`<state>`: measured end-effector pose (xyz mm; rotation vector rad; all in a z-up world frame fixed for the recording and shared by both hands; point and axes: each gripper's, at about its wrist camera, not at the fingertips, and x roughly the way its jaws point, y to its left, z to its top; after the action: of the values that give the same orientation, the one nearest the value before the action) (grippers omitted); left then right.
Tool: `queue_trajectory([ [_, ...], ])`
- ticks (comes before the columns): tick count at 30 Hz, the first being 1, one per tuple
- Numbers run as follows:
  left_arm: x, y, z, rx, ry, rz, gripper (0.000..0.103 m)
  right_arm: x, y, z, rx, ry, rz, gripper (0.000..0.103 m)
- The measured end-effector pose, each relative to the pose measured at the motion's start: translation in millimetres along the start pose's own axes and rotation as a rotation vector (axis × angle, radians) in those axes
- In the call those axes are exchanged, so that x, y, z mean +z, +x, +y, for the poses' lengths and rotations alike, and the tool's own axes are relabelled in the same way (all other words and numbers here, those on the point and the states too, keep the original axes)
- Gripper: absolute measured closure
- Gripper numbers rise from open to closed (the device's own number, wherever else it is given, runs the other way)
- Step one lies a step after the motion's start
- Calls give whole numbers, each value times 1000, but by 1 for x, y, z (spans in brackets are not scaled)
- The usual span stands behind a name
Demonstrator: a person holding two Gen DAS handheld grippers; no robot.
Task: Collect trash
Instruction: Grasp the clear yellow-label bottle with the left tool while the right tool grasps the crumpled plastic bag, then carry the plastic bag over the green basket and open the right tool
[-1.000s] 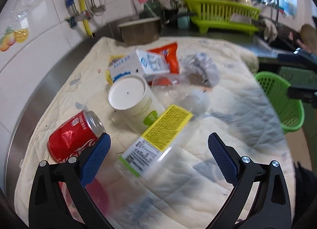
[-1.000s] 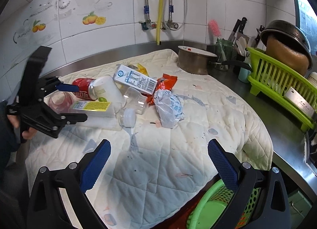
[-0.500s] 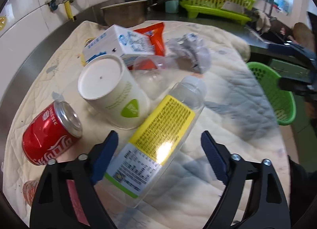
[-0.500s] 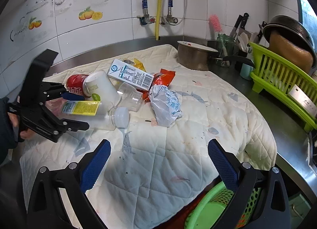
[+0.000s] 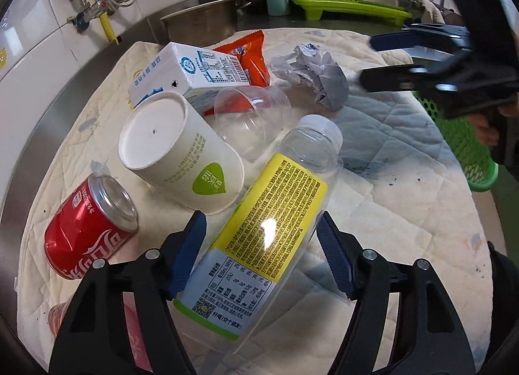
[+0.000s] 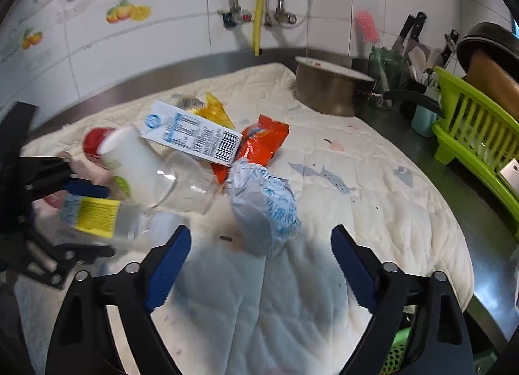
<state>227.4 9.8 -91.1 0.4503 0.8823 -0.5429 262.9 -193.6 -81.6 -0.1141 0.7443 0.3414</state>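
Observation:
A clear plastic bottle (image 5: pixel 275 225) with a yellow label lies on the quilted cloth (image 5: pixel 405 212), between the fingers of my left gripper (image 5: pixel 261 245). Its jaws are closing; the left pad is at the bottle's side, the right pad a sliver off. My right gripper (image 6: pixel 259 245) is also closing. The near end of a crumpled white-and-blue wrapper (image 6: pixel 262 203) sits between its tips, untouched. Around the bottle lie a red cola can (image 5: pixel 87 229), a paper cup (image 5: pixel 175 154), a clear cup (image 5: pixel 253 122), a milk carton (image 5: pixel 191 70) and an orange snack wrapper (image 5: pixel 246 54).
A green basket (image 5: pixel 467 148) hangs off the cloth's right edge, below the counter. A steel pot (image 6: pixel 327 89), a utensil holder with knives (image 6: pixel 405 60) and a green dish rack (image 6: pixel 476 135) stand at the back right. Tiled wall and pipes run behind.
My left gripper has come in over the bottle and its jaws have narrowed around it. My right gripper has moved forward to the crumpled wrapper, its jaws starting to narrow.

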Motion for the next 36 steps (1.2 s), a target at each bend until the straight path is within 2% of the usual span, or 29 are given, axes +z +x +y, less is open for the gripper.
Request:
queue_trajectory([
  [6, 2, 3, 1, 3, -10, 3, 33, 8, 36, -2, -25, -3, 52, 28],
  [9, 2, 5, 0, -3, -12, 4, 34, 9, 47, -3, -25, -5, 66, 40],
  [11, 3, 7, -1, -1, -13, 6, 39, 8, 54, -3, -31, -5, 86, 50],
  [13, 4, 7, -2, -4, -23, 11, 45, 6, 52, -3, -33, -1, 80, 52],
  [15, 4, 6, -3, 1, -38, 13, 47, 4, 48, -4, -29, 7, 74, 54],
  [21, -3, -4, -8, -20, -97, 19, 53, -6, 14, -7, 2, 54, 45, 55],
  [25, -10, -17, -21, -41, -129, 11, 55, -19, -23, -11, 10, 89, 13, 55],
  [31, -14, -45, -51, -85, -136, -41, 57, -60, -81, -30, -66, 138, -4, 54],
  [36, -6, -63, -84, -138, -109, -95, 58, -115, -111, -62, -183, 186, 53, 54],
])
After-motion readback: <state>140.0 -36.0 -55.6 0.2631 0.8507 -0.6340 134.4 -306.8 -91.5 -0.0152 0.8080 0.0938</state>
